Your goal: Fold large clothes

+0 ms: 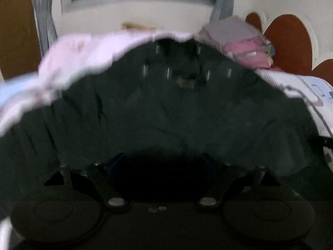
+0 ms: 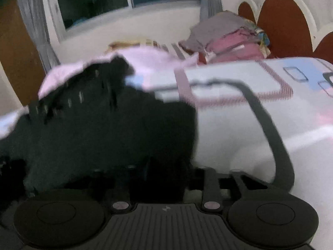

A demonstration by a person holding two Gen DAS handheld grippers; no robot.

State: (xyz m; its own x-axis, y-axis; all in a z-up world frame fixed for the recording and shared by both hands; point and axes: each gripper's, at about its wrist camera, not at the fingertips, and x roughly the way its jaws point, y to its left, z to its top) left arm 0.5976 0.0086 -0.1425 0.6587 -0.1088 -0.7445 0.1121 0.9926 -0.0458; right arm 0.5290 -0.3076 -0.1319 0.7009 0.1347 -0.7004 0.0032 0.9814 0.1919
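Observation:
A large dark garment [image 1: 166,114] with small pale marks near its far end lies spread on the bed and fills the left wrist view. My left gripper [image 1: 162,166] hangs low over its near part, fingers wide apart and nothing visibly pinched. In the right wrist view the same dark garment [image 2: 104,125] covers the left half. My right gripper [image 2: 162,173] sits at the garment's near right edge. Its fingers are dark against the dark cloth, so I cannot make out whether they press on it. Both views are blurred.
The garment rests on a white patterned bedspread [image 2: 229,125] crossed by a dark grey curved band [image 2: 268,125]. A pale pink blanket [image 2: 145,60] is bunched at the far side. A pile of folded clothes [image 2: 229,39] sits by the brown headboard [image 2: 285,20]. A window [image 2: 93,0] is behind.

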